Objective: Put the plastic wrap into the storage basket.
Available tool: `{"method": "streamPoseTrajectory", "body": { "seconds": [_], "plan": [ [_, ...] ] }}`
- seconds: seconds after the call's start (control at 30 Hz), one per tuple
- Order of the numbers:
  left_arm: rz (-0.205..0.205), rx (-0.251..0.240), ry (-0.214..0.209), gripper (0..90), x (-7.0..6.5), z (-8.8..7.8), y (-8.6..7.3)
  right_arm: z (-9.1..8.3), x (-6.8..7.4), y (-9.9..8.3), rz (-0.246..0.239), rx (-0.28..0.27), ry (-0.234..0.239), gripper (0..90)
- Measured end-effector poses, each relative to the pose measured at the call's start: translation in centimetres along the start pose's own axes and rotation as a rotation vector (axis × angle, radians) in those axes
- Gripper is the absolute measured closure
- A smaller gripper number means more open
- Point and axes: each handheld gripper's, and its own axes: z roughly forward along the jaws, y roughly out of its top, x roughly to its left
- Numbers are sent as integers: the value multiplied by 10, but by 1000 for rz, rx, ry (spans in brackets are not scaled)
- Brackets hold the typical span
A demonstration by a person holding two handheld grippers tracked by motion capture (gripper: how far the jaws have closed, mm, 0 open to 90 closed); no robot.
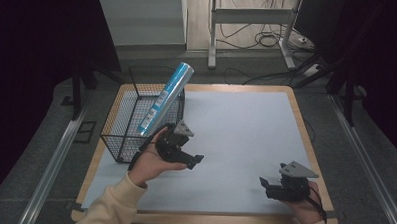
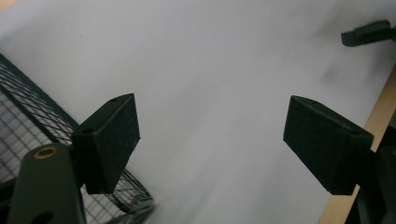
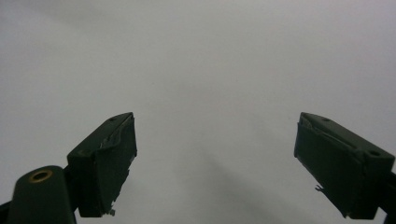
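A black wire basket (image 1: 131,119) stands at the left of the white-covered table (image 1: 246,128). A shiny blue tube (image 1: 166,98) with a label leans in the basket, its top sticking out above the rim. My left gripper (image 1: 194,162) is just right of the basket's near corner and points right, open with nothing between its pads. In the left gripper view, the left gripper (image 2: 212,121) frames bare white sheet, with the basket's mesh (image 2: 28,116) at the left. My right gripper (image 1: 265,188) rests near the front right and points left, open and empty. In the right gripper view, the right gripper (image 3: 215,130) frames white sheet.
The table's wooden edge (image 1: 305,136) borders the white sheet. A tip of the right gripper (image 2: 369,32) shows far off in the left gripper view. Behind the table are metal table legs (image 1: 212,37) and floor cables (image 1: 269,39). Metal rails (image 1: 54,162) run along both sides.
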Motion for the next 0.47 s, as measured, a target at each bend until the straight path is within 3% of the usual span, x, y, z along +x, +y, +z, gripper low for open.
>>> {"method": "streamPoseTrajectory", "body": {
  "seconds": [0.2, 0.47],
  "plan": [
    [-19, -21, -20, 181, -1, 5, -7, 0, 0, 0, 1, -1, -3, 133],
    [-14, -16, -22, 182, -5, 10, -9, 1, -2, -1, -3, -8, -10, 133]
  ]
}}
